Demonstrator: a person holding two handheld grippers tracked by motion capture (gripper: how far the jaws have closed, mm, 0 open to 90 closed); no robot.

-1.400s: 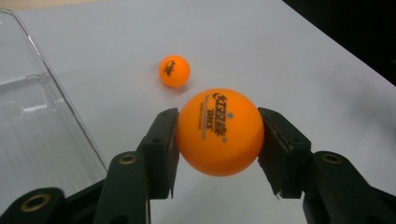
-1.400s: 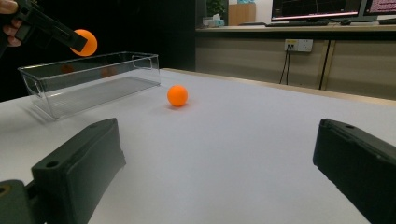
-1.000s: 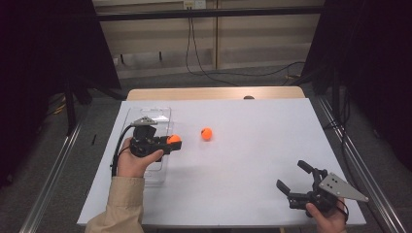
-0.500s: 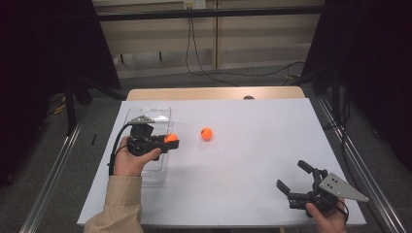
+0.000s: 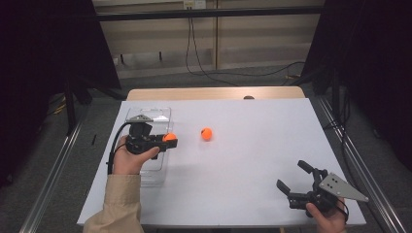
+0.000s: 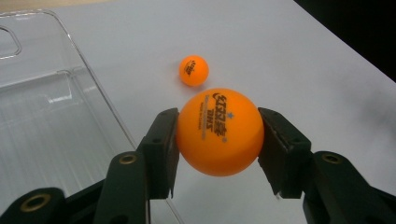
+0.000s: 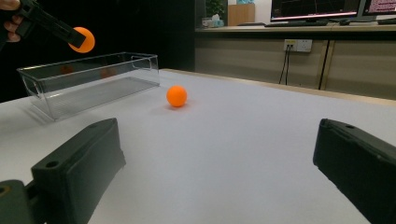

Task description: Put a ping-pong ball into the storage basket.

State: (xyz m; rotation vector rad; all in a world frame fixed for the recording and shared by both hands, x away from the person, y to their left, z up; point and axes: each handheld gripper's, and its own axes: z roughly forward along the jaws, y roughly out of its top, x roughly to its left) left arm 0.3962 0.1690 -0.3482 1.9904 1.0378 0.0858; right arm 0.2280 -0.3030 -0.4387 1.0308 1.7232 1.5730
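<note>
- The left gripper (image 6: 219,135) has its jaws clamped on an orange ball (image 6: 219,132), one pad pressing each side, so the ball sits squarely between them with its printed logo facing up.
- That ball hangs in the air above the near long edge of the clear plastic box (image 5: 158,114); from the right gripper view it is plainly higher than the box rim. My guess is the ball is held there so it can be let go into the box.
- A second orange ball (image 5: 207,134) lies loose on the white bench (image 5: 252,160), just beyond the left jaws' tips and apart from the box. It looks like the next one to collect.
- The left hand (image 5: 130,156) wraps the gripper's body with the forearm coming up from the bench's near edge, the jaws pointing sideways toward the loose ball.
- The right gripper (image 5: 294,179) rests low near the bench's front right corner, jaws spread wide with nothing between them, aimed across the bench at the loose ball, seemingly waiting.
</note>
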